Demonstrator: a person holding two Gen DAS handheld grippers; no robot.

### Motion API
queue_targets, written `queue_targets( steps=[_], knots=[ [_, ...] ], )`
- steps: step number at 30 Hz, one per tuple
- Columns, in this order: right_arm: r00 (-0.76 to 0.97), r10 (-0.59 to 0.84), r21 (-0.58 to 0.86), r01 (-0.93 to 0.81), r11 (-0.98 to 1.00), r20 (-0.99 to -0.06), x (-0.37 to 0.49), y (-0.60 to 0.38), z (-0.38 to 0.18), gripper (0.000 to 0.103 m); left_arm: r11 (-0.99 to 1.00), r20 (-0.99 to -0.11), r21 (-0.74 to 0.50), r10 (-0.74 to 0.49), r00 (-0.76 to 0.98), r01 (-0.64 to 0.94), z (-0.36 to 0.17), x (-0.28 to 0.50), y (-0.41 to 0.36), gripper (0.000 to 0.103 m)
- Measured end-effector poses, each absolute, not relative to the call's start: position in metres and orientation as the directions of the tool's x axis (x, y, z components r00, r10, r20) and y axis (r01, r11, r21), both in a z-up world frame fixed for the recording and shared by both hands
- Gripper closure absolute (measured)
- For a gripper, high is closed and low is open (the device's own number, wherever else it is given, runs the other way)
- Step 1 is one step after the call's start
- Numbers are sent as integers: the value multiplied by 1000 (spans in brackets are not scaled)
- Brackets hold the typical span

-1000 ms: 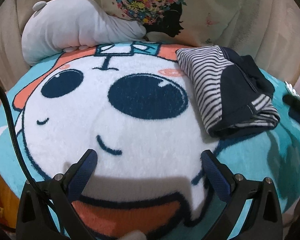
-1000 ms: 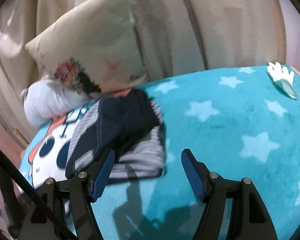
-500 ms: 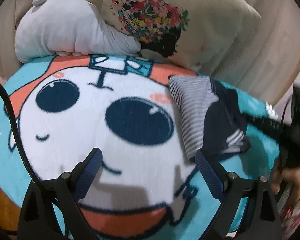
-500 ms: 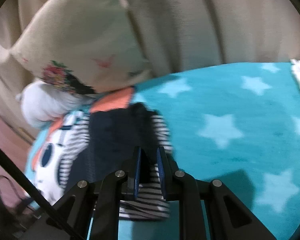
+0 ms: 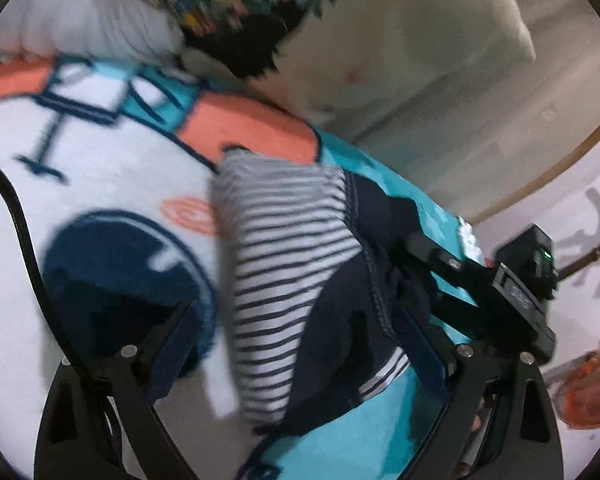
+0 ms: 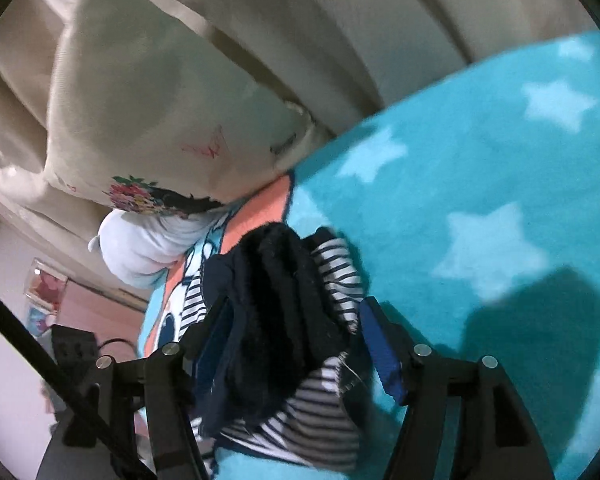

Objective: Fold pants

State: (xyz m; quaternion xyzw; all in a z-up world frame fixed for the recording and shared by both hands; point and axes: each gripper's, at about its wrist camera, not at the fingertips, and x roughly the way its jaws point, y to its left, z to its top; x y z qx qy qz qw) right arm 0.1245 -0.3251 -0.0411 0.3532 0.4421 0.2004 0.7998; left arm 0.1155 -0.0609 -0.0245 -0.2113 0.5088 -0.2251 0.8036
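Observation:
The folded pants (image 5: pixel 300 280), navy with white-and-navy striped panels, lie as a compact bundle on the cartoon blanket (image 5: pixel 100 184). My left gripper (image 5: pixel 300 344) is open, its fingers straddling the near part of the bundle. My right gripper (image 6: pixel 296 344) has its blue pads on both sides of the bundle (image 6: pixel 284 320), with navy fabric bunched between them. The right gripper body (image 5: pixel 480 292) shows in the left wrist view at the bundle's right side.
A floral cushion (image 6: pixel 160 112) and a white plush (image 6: pixel 140 248) lean against the beige curtain (image 6: pixel 380 20) at the back. The teal star blanket (image 6: pixel 480 200) extends right. An orange item (image 5: pixel 592 380) sits off the bed's right edge.
The left gripper moved forward and right until its fingers straddle the pants. The right gripper, nearly shut half a second ago, now has its pads spread around the bunched bundle.

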Motion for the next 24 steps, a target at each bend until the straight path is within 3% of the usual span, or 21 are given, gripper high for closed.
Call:
queue_targets(
  steps=[2,3,4,5,7,14,18,21,24],
  knots=[
    [527,639,748,-11,664,-560,130,-322,-47,34,817,-735,-559,-566,373,140,-31,121,-68,9],
    [528,642,747,-21,665,-556,129,-321,-46,37,827,-739,-541,-554,382,154,-29,121,-72,15],
    [510,657,755,-22,655,-555,131,-320,-47,53,828,-743,-535,-555,373,166,-28,120,-76,38],
    [492,681,775,-21,632,-542,133,-320,-51,66,822,-744,-543,-566,355,171,-28,120,-80,48],
    [494,692,782,-36,622,-527,130,-318,-48,70,820,-743,-545,-568,353,174,-26,120,-81,58],
    [544,667,735,-129,666,-509,135,-306,1,73,841,-728,-506,-535,429,190,12,140,-79,62],
    [560,626,694,-121,710,-543,147,-300,3,72,881,-765,-443,-468,442,166,8,151,-83,60],
    [553,569,653,-59,755,-608,149,-298,-14,66,913,-814,-389,-404,417,126,-14,150,-82,60],
    [556,523,630,2,777,-646,144,-307,-26,54,901,-811,-417,-427,400,116,-17,143,-73,59]
  ],
)
